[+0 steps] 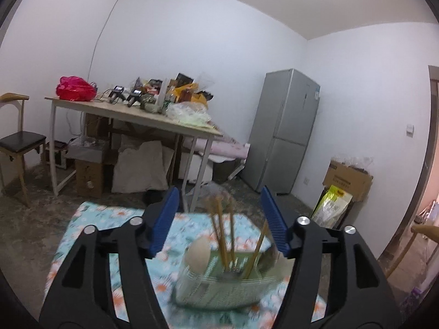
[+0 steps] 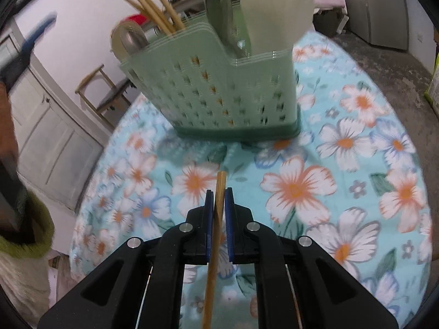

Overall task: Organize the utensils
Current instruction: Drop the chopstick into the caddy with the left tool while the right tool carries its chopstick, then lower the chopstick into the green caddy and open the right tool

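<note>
A pale green slotted utensil holder (image 1: 227, 288) stands on the round table with the floral cloth (image 1: 96, 219). Several bamboo chopsticks (image 1: 222, 227), a pale wooden spoon (image 1: 197, 252) and metal spoons stand in it. My left gripper (image 1: 219, 194) is open just above and behind the holder; the chopstick tops rise between its blue pads (image 1: 167, 216), untouched. In the right wrist view, the holder (image 2: 219, 87) is ahead. My right gripper (image 2: 218, 192) is shut on a single bamboo chopstick (image 2: 219, 186), which points toward the holder above the cloth (image 2: 356, 164).
Behind the round table are a cluttered desk (image 1: 131, 112), a grey fridge (image 1: 285, 128), a chair (image 1: 19, 139) and a cardboard box (image 1: 345, 178). A green sleeve cuff (image 2: 27, 235), a white door (image 2: 49, 137) and another chair (image 2: 104, 90) lie to the left.
</note>
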Tool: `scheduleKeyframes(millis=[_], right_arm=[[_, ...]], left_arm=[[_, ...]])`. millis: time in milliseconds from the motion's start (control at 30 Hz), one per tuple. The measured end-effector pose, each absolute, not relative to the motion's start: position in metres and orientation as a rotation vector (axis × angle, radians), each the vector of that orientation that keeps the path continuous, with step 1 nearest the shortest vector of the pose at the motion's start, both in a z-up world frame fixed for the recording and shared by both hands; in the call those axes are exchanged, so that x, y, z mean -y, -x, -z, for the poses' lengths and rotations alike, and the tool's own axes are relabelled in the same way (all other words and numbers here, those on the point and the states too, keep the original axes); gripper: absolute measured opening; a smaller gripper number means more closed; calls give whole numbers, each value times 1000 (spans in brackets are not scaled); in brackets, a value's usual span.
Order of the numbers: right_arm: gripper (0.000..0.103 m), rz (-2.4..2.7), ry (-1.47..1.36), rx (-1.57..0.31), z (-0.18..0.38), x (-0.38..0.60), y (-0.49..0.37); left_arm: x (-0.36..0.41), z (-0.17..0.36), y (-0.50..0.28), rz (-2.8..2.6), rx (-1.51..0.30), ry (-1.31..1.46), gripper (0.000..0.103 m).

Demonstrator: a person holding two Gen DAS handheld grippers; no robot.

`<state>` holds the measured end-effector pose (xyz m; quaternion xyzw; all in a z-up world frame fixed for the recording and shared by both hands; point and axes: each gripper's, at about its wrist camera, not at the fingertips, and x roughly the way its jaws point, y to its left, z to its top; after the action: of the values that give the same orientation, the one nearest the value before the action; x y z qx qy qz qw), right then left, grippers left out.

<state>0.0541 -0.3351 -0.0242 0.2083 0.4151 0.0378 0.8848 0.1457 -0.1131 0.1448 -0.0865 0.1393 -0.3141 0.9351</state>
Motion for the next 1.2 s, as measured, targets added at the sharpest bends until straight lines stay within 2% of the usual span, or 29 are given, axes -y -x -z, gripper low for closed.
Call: scheduleKeyframes(millis=[267,467,600,933,1200], right_arm=[[7,-63,-393,-636,-55,348,-37],[7,-65,-332,-382,-139,353,-40],[7,-43,-250,-229,-184,347,-57],[7,50,-177,-57,-210,336,-124],[7,121,-73,-9,-189,317,-159]], left_arm=[[72,-107,-94,641,-401,91,83],[55,-58,-69,642,-563,145,88],[47,-45,-59,604,-560,130,90],[33,-46,-67,555,-537,136,90],[27,-38,-76,526,-553,151,91]])
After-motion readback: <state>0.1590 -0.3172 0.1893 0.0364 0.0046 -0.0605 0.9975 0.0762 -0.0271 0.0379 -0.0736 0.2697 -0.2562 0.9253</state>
